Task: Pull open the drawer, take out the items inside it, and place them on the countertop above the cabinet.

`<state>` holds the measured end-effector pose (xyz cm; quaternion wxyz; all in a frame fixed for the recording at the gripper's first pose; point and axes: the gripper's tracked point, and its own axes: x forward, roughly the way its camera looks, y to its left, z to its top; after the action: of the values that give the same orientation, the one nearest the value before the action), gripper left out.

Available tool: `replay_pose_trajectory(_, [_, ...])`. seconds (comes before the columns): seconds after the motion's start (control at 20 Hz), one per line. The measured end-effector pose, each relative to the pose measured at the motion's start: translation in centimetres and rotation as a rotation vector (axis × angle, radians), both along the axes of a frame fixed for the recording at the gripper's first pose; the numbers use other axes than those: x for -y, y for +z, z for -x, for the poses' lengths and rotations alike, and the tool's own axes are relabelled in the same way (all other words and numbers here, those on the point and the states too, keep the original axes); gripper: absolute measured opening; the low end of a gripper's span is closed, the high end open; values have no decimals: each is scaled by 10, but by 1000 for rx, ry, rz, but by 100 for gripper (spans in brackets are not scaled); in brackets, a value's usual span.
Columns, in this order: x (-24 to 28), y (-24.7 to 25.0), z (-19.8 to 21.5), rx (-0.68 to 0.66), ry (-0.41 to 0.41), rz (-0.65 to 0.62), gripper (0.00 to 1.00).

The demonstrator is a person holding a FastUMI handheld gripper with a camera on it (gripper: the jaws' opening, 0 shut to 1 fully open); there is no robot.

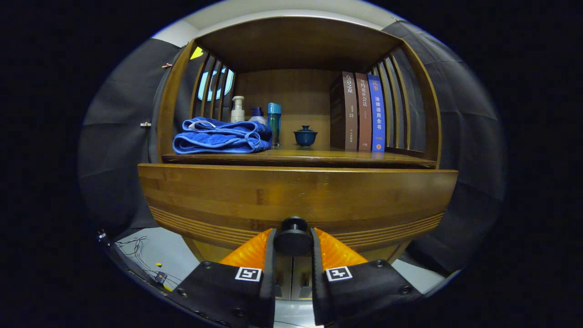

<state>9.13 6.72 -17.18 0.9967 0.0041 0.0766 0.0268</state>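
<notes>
Wooden cabinet counter (296, 157): blue towel (221, 135), lidded cup (305, 135), books (360, 111) | below it, drawer (296, 200) front | my fingers (294, 255) clenched on its knob (294, 237).

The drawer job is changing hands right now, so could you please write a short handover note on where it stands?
Gripper: shut on the drawer knob, one finger on each side of it.
Drawer: front stands forward of the countertop edge, so it seems pulled partly out; its inside is hidden.
Countertop holds a folded blue towel, bottles, a small lidded cup and three books.
Done: knob gripped, pull apparently begun.
Left: finish opening, lift items out, set them on the countertop.
</notes>
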Motion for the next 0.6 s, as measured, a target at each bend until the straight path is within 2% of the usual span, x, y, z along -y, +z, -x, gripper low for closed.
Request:
replay_pose_trajectory(0.35, [-1, -1, 63, -24, -4, 34, 37])
replay_pose_trajectory(0.6, [-1, -8, 92, -45, -10, 11, 36])
